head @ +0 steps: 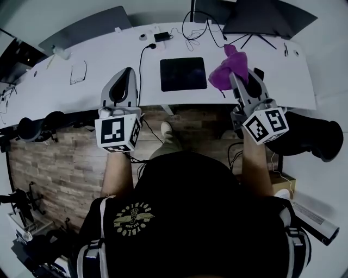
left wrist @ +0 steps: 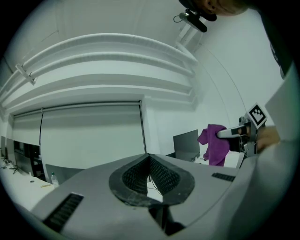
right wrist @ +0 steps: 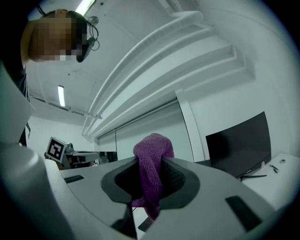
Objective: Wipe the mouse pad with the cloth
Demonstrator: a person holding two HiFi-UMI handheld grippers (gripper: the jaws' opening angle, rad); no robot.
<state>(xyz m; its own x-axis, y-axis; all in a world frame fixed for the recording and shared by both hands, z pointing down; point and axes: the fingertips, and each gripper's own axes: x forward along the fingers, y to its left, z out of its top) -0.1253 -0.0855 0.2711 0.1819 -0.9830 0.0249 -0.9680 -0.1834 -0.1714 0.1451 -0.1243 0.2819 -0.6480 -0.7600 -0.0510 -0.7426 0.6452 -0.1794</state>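
Observation:
The black mouse pad (head: 183, 74) lies flat in the middle of the white desk (head: 98, 62). A purple cloth (head: 228, 70) hangs from my right gripper (head: 237, 76), held in the air just right of the pad, above the desk's front part. In the right gripper view the jaws are shut on the cloth (right wrist: 151, 176), which bulges above them and dangles below. My left gripper (head: 125, 76) hovers left of the pad, shut with nothing in it; its pads (left wrist: 161, 176) meet. It looks sideways at the cloth (left wrist: 213, 143) and the right gripper (left wrist: 236, 132).
Eyeglasses (head: 78, 73) lie on the desk's left part. A charger (head: 161, 36) and cables (head: 198, 30) run along the back. A dark monitor (head: 269, 16) stands at the back right. A black chair (head: 318, 136) sits right of me, below the desk edge.

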